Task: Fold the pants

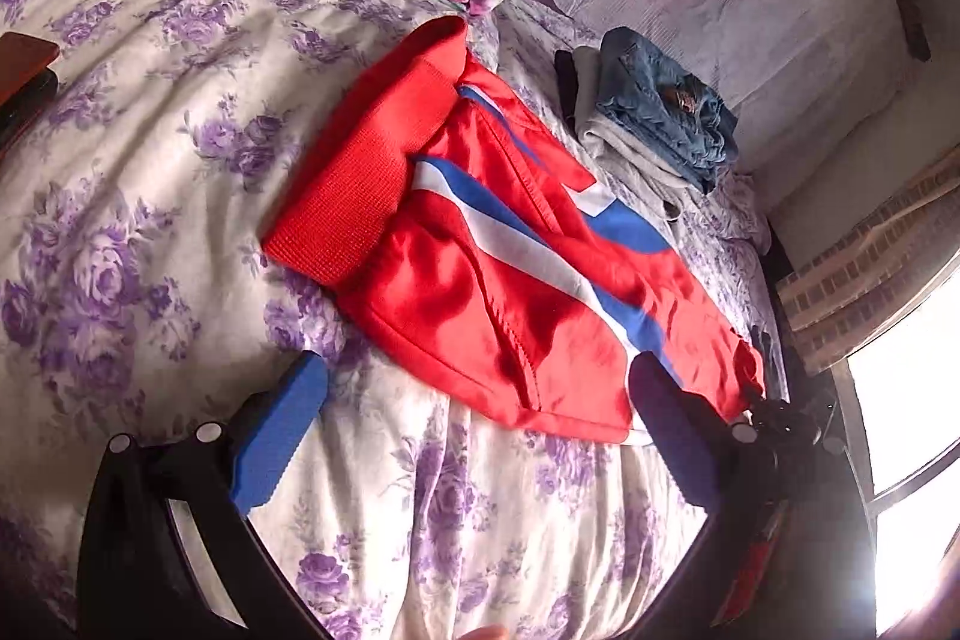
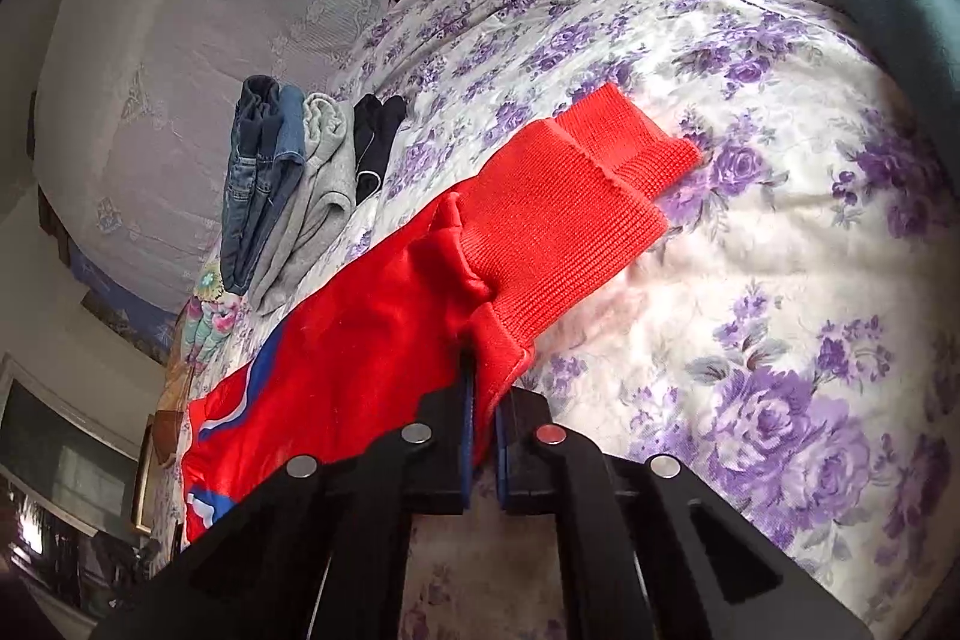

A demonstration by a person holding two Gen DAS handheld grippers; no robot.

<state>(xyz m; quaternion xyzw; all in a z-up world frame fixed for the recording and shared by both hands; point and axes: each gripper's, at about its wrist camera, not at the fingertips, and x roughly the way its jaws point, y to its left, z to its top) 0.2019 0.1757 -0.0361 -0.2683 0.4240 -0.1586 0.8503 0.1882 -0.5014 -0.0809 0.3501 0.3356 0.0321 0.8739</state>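
Red pants (image 1: 480, 244) with blue-white stripes lie partly folded on floral bed (image 1: 150, 148). Left gripper (image 1: 474, 436): jaws spread, hovering at the pants' near edge. Right gripper (image 2: 483, 436): jaws pinching red fabric beside the ribbed cuffs (image 2: 576, 184). No legible writing. Folded stack (image 2: 300, 172) near the wall.

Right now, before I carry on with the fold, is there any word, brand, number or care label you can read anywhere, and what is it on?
None: no readable text in either view.
Red pants: only blue and white stripes, no lettering or tag showing.
Jeans on the folded stack: a small brownish patch, too small and blurred to read.
Bedsheet: purple flower print only.
Right hand-held gripper and left hand-held gripper: no markings visible.
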